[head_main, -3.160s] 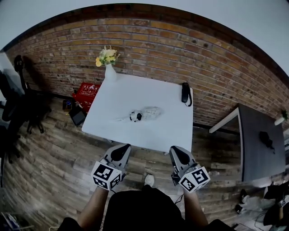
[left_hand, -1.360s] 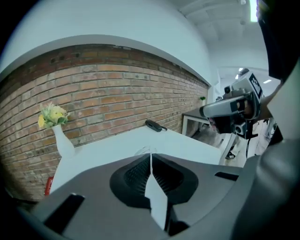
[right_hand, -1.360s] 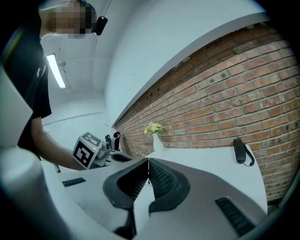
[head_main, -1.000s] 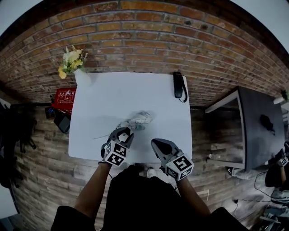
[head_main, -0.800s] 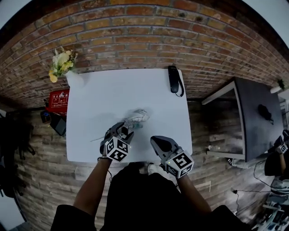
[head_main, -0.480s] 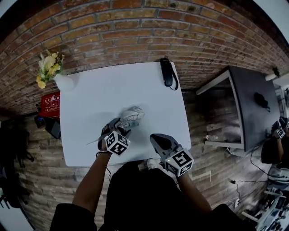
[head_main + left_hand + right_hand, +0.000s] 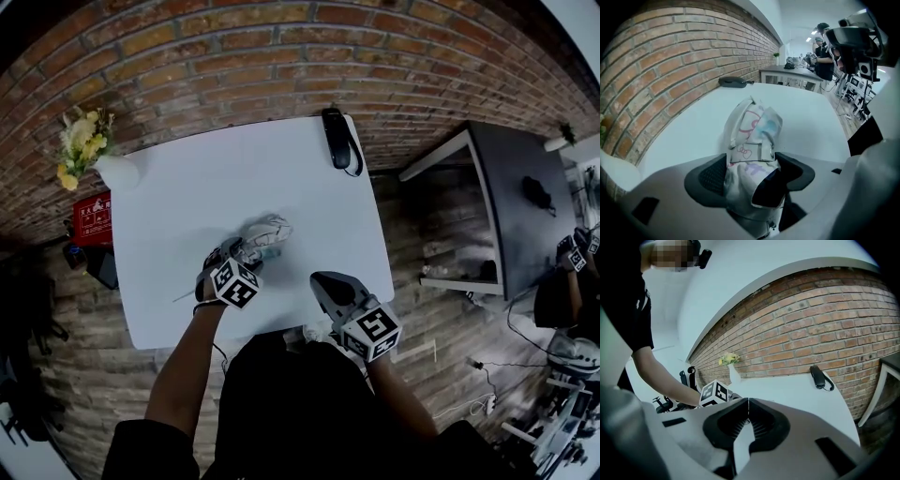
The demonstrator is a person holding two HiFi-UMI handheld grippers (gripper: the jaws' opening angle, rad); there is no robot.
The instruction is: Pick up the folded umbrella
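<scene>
L gripper (image 7: pixel 752 174) points steeply down at the white table (image 7: pixel 187 202). Its jaws are spread wide w/ the folded umbrella (image 7: pixel 752 133) between them. The fabric fills the gap side to side, and the pads sit right by it. The umbrella lies approx mid-table, white w/ pink & blue print, strap wrapped round it. R gripper (image 7: pixel 748 401) hangs over the table's near edge, to the right of the L one, jaws together, nothing in them. Black phone (image 7: pixel 335 139) lies at the far edge by the brick wall (image 7: pixel 281 56). Vase w/ flowers (image 7: pixel 112 172) stands at the far-left corner.
</scene>
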